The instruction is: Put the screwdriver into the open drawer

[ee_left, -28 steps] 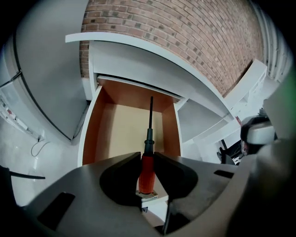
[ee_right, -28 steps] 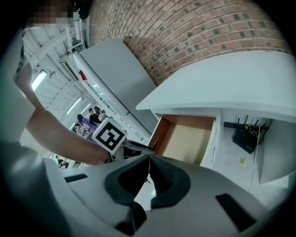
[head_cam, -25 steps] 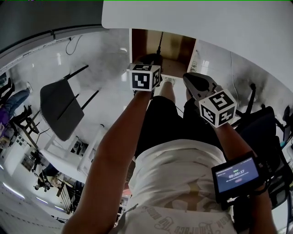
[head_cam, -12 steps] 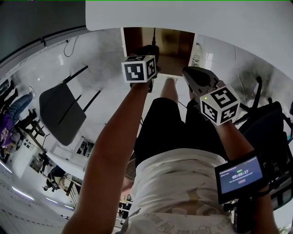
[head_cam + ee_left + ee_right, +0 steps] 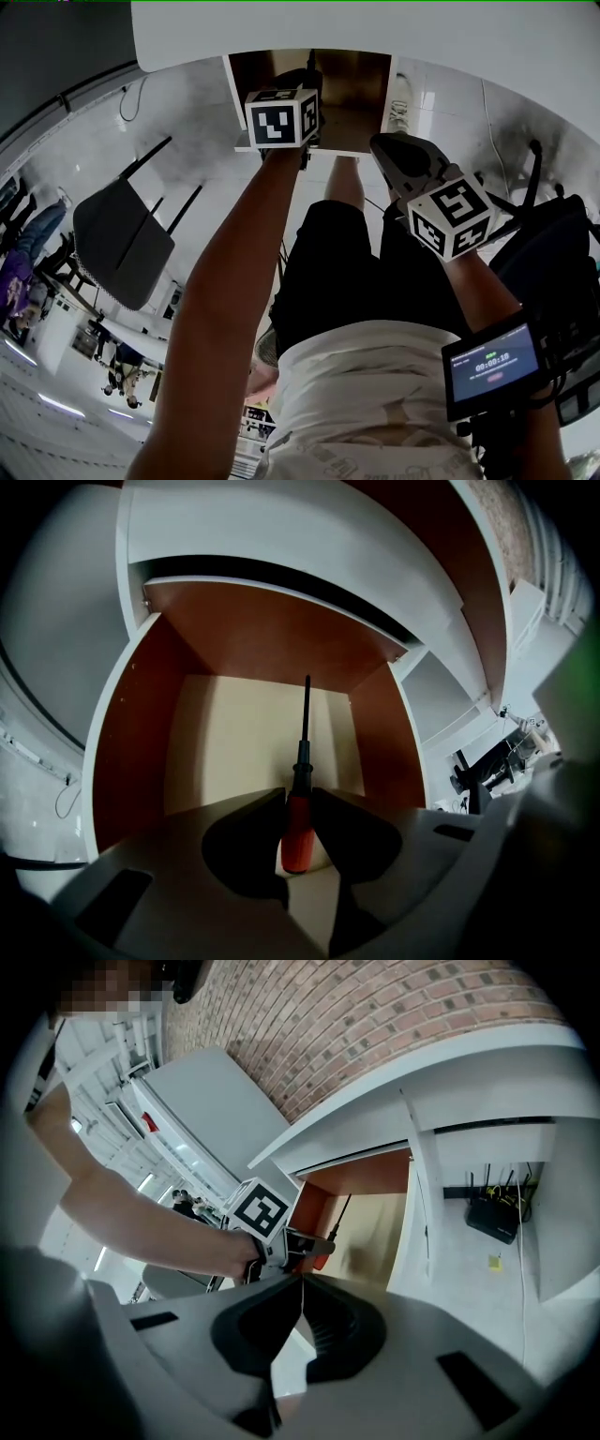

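The screwdriver [image 5: 296, 822] has a red handle and a thin black shaft. My left gripper [image 5: 298, 806] is shut on the handle, with the shaft pointing ahead into the open drawer [image 5: 230, 752]. The drawer has red-brown walls and a pale floor. In the head view the left gripper [image 5: 305, 94] hangs over the drawer [image 5: 356, 150] under the white desk. My right gripper [image 5: 403, 159] is beside it, outside the drawer's right corner. In the right gripper view its jaws [image 5: 300, 1279] meet with nothing between them, and the screwdriver [image 5: 325, 1244] shows just inside the drawer [image 5: 375, 1213].
A white desk top [image 5: 469, 37] runs above the drawer. A dark chair [image 5: 122, 244] stands on the floor to the left, another [image 5: 553, 253] to the right. A black router [image 5: 494, 1215] sits under the desk. A small screen [image 5: 487, 361] is strapped to the right forearm.
My left gripper has sunk with the screwdriver toward the drawer's inside, and more of the drawer shows now. The right gripper has dropped a little and stays shut.
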The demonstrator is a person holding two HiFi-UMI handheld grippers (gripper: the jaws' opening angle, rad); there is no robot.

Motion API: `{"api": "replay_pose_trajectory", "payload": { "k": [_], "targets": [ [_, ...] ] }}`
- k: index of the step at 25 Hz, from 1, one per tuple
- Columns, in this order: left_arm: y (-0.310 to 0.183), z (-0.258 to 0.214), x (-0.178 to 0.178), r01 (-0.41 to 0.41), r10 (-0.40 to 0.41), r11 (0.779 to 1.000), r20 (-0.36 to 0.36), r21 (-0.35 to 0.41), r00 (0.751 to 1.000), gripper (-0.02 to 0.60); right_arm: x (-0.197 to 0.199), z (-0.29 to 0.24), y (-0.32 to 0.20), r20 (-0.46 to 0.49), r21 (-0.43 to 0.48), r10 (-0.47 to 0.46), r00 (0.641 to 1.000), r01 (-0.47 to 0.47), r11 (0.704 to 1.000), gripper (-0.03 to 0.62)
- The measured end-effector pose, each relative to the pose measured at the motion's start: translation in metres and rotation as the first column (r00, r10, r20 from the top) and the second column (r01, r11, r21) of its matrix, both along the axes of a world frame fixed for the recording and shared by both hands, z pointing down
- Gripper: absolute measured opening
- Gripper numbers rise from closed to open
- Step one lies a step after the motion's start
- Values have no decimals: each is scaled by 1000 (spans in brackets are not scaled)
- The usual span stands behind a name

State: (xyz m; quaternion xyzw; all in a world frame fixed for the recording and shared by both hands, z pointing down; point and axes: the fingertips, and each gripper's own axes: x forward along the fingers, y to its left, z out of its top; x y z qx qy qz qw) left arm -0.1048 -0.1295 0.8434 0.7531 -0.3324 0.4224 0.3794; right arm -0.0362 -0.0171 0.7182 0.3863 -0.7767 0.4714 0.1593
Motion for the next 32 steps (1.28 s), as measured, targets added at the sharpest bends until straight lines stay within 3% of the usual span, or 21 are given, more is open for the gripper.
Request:
{"api": "replay_pose_trajectory", "payload": {
  "k": [5, 21, 32],
  "targets": [
    [-19, 4, 1, 16, -16, 1000, 20, -3, 1000, 98, 5, 2, 2, 6, -17, 29, 1000, -29, 999, 23],
    [-14, 44, -13, 51, -32, 985, 121, -162, 992, 100, 18, 12, 14, -2, -82, 103, 995, -103, 991, 23],
    [-10, 45, -16, 60, -31, 983, 164, -175, 986, 101, 19, 12, 16, 13, -94, 115, 993, -113, 989, 23]
  ]
}}
